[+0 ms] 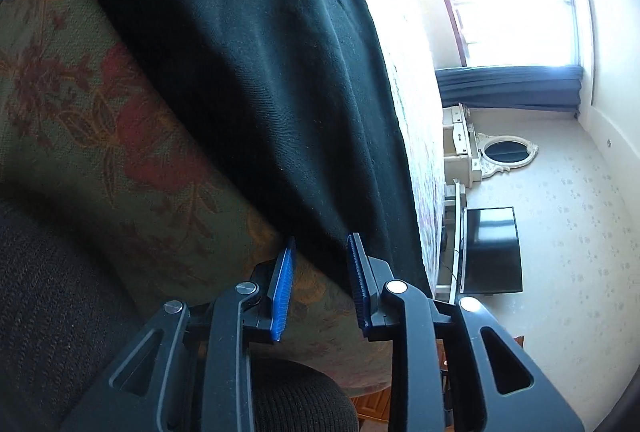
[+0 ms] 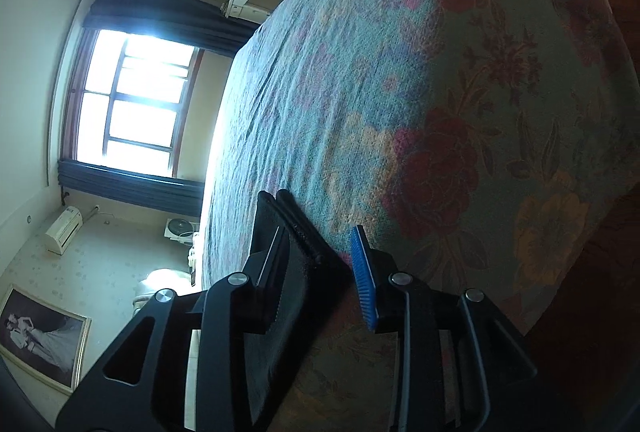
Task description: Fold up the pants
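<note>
The black pants lie spread on the flowered bedspread and fill the upper middle of the left wrist view. My left gripper is open, its blue pads on either side of the pants' near edge, which reaches in between them. In the right wrist view a black edge of the pants lies between the fingers of my right gripper, against the left finger. The jaws stand apart, and the blue right pad is clear of the cloth.
The bed with the flowered cover takes up most of the right wrist view. A window with dark curtains, a white dresser with an oval mirror, a dark screen and a framed picture stand around the room.
</note>
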Available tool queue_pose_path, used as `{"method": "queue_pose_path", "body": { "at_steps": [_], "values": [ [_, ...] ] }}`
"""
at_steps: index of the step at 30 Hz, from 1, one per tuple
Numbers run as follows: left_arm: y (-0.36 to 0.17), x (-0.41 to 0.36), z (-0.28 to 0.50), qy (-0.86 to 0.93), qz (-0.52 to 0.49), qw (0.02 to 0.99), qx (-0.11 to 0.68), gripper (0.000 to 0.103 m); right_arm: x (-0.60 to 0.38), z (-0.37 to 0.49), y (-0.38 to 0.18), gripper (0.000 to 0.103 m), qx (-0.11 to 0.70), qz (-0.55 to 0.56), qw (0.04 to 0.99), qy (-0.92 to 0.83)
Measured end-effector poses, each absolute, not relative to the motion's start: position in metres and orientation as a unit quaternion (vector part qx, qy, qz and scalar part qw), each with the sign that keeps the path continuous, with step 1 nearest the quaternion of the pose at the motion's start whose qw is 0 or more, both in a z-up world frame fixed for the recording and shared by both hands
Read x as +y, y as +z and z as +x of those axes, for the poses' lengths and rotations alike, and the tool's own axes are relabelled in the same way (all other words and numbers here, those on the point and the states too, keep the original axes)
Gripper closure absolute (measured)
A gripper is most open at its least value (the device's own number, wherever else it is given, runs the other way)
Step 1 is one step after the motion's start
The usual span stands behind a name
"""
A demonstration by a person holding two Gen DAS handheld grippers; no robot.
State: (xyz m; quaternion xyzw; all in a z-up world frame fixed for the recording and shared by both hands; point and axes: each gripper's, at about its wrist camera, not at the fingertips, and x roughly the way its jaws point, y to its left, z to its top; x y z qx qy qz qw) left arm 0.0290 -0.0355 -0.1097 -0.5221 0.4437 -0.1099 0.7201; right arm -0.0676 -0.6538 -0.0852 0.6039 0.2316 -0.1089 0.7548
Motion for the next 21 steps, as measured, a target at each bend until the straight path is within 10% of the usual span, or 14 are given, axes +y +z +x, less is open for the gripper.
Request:
{"method": "queue_pose_path", "body": {
  "at_steps": [13,15,17,21],
  "values": [
    [-0.074,-0.043,0.028,-0.146,-0.474,0.746,0.444,0.089,-0.510,0.068,-0.013,0.053,0.355,0.460,0.807,0.100],
    [-0.044,-0.044,0.039,-0.169,-0.421,0.787,0.417,0.078,-0.466,0.107,-0.006,0.052,0.387,0.425,0.803,0.158],
    [-0.019,-0.039,0.054,-0.183,-0.348,0.835,0.385,0.026,-0.420,0.145,-0.003,0.052,0.409,0.406,0.790,0.212],
    [0.001,-0.014,0.084,-0.141,-0.203,0.911,0.330,0.021,-0.322,0.218,-0.002,0.048,0.456,0.341,0.767,0.297]
  ]
}}
